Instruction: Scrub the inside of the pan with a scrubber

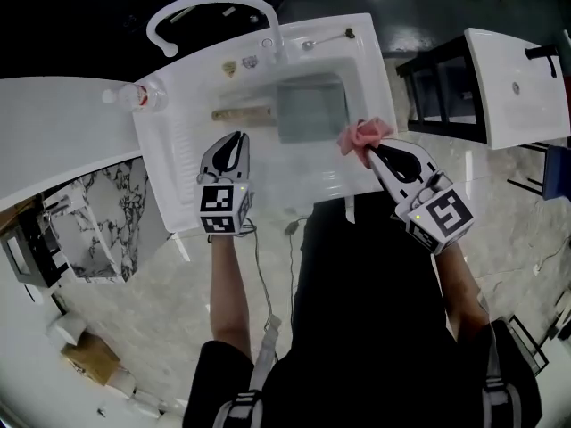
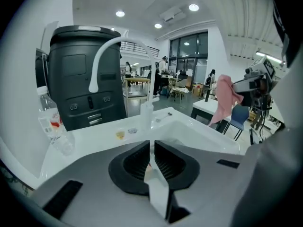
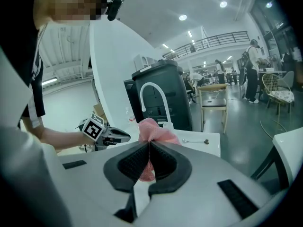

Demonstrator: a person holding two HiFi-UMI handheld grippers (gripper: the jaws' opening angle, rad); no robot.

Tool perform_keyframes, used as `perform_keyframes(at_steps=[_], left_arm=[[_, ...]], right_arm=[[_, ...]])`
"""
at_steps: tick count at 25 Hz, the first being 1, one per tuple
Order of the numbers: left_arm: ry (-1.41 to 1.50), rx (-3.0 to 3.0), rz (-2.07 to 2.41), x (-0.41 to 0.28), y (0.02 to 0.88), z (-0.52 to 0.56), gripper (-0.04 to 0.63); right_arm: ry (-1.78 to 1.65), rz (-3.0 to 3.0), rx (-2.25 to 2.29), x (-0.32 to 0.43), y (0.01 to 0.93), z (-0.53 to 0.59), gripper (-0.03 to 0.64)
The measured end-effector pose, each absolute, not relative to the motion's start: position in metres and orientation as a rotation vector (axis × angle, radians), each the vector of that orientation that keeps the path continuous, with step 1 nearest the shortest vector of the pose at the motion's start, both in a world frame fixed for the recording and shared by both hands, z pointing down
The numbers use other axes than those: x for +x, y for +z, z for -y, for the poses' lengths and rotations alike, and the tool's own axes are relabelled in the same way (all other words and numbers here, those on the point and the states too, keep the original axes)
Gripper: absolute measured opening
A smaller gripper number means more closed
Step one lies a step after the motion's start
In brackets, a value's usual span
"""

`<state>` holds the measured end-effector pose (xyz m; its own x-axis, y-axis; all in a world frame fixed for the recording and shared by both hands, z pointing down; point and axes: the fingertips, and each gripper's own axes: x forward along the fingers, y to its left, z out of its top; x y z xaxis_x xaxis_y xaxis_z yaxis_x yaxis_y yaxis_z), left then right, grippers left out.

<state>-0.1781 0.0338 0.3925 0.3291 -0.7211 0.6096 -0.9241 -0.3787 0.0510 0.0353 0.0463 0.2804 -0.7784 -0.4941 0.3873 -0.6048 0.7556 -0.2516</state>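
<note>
A grey square pan (image 1: 310,110) with a wooden handle (image 1: 243,114) lies in the basin of the white sink (image 1: 174,154). My left gripper (image 1: 235,137) hovers over the basin's front left, just short of the handle, shut with nothing between its fingers (image 2: 152,148). My right gripper (image 1: 370,150) is at the sink's right rim, shut on a pink scrubber (image 1: 364,135) that bunches out above the jaws (image 3: 154,129). The scrubber is clear of the pan. From the left gripper view the pink scrubber (image 2: 225,98) hangs off to the right; the pan is hidden there.
A curved white faucet (image 1: 210,7) arches over the back of the sink. A plastic bottle (image 1: 134,96) lies at the back left corner and a spoon (image 1: 326,38) on the back rim. A second white basin (image 1: 517,87) on a black frame (image 1: 442,87) stands to the right.
</note>
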Motion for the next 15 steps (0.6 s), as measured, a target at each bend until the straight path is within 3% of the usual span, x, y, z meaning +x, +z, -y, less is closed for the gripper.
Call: perform_keyframes(at_steps=[15], left_arm=[[1.039,2.116,1.31,-0.191,0.5,0.004,0.041]], right_arm=[[0.705,2.495,0.757,-0.007,0.407,-0.005,0.025]])
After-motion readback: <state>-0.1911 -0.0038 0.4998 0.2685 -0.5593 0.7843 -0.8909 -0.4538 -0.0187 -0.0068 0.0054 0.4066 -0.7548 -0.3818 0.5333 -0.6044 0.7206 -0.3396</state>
